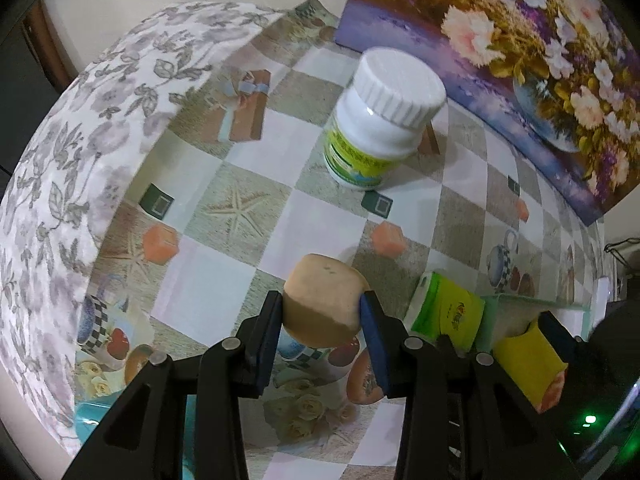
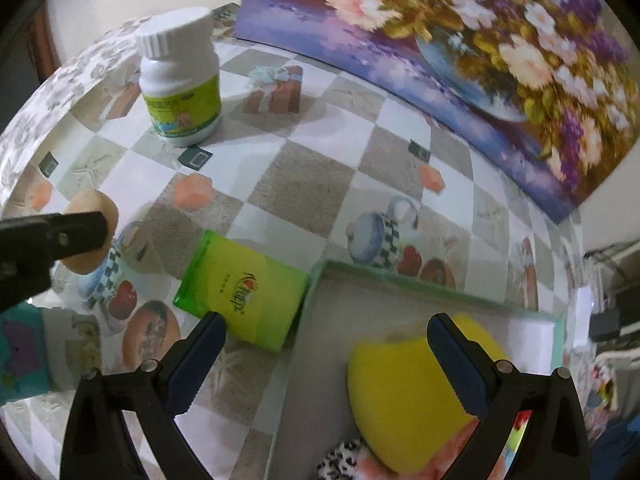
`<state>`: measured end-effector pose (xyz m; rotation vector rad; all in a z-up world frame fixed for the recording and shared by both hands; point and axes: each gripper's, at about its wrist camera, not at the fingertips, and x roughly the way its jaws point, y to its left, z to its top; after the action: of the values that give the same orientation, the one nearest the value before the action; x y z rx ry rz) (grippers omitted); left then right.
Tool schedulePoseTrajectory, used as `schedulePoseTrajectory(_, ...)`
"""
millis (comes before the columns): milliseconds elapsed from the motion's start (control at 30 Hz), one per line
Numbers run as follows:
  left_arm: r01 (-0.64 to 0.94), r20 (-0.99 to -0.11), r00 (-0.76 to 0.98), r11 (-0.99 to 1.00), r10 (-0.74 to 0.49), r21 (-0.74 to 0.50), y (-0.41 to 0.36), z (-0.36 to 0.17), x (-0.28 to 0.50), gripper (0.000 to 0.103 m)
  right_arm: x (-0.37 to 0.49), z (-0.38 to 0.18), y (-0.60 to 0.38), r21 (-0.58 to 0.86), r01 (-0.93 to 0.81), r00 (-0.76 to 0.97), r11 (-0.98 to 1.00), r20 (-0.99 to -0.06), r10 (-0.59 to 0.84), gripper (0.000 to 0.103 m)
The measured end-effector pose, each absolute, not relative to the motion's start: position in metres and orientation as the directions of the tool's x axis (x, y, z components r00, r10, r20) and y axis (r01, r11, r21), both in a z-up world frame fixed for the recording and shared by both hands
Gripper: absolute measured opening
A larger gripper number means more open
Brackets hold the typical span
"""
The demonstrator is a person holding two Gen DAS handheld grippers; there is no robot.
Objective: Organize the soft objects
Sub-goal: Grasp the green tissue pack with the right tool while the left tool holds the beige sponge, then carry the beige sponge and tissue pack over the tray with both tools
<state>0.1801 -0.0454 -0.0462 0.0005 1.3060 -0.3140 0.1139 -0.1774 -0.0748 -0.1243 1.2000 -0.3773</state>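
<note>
My left gripper [image 1: 322,314] is shut on a tan soft foam block [image 1: 325,298] and holds it above the patterned tablecloth; it shows at the left of the right wrist view [image 2: 90,236]. My right gripper [image 2: 326,344] is open and empty above the near edge of a shallow green-rimmed box [image 2: 440,290]. In the box lie a yellow soft sponge-like object [image 2: 404,392] and a spotted and pink plush [image 2: 352,462]. A green tissue pack [image 2: 244,292] lies on the cloth against the box's left side, also in the left wrist view [image 1: 448,310].
A white pill bottle with a green label [image 1: 378,120] stands at the back of the table [image 2: 304,188]. A flower painting [image 2: 460,40] leans behind it. A floral round box wall [image 1: 80,160] curves along the left. A teal object [image 2: 20,352] lies lower left.
</note>
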Motion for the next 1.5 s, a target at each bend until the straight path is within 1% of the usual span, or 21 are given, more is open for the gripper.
schedulePoseTrajectory(267,0.184,-0.932,0.266,0.962,-0.245,-0.2,-0.024,-0.031,0.183,0.041,0.132,-0.087,-0.159,-0.319,0.133,0.348,0.938,-0.872,-0.345,0.1)
schedulePoseTrajectory(467,0.166,-0.928,0.278,0.964,-0.248,-0.208,-0.018,-0.028,0.187,0.041,0.15,-0.087,-0.149,-0.29,0.038,0.374,0.956,-0.883,-0.283,0.087)
schedulePoseTrajectory(533,0.163,-0.929,0.274,0.964,-0.25,-0.212,-0.016,-0.03,0.189,0.041,0.157,-0.086,-0.151,-0.241,0.027,0.367,0.97,-0.9,-0.234,0.08)
schedulePoseTrajectory(600,0.162,-0.929,0.269,0.963,-0.253,-0.215,-0.016,-0.031,0.19,0.041,0.163,-0.087,-0.156,-0.185,0.026,0.35,0.982,-0.919,-0.183,0.077)
schedulePoseTrajectory(700,0.161,-0.929,0.267,0.962,-0.258,-0.22,-0.015,-0.032,0.191,0.041,0.167,-0.091,-0.16,-0.139,0.019,0.319,0.99,-0.938,-0.138,0.072)
schedulePoseTrajectory(800,0.167,-0.927,0.266,0.96,-0.263,-0.225,-0.016,-0.032,0.19,0.041,0.166,-0.094,-0.162,-0.111,0.028,0.305,0.993,-0.945,-0.115,0.071)
schedulePoseTrajectory(967,0.171,-0.926,0.261,0.957,-0.272,-0.233,-0.017,-0.033,0.19,0.041,0.161,-0.097,-0.164,-0.062,0.045,0.282,0.997,-0.957,-0.072,0.066)
schedulePoseTrajectory(1233,0.18,-0.927,0.242,0.952,-0.287,-0.248,-0.02,-0.036,0.189,0.041,0.141,-0.097,-0.157,-0.022,0.078,0.285,0.997,-0.957,-0.044,0.064)
schedulePoseTrajectory(1500,0.193,-0.923,0.248,0.949,-0.294,-0.25,-0.022,-0.029,0.184,0.041,0.109,-0.093,-0.154,0.047,0.163,0.301,0.986,-0.954,-0.005,0.063)
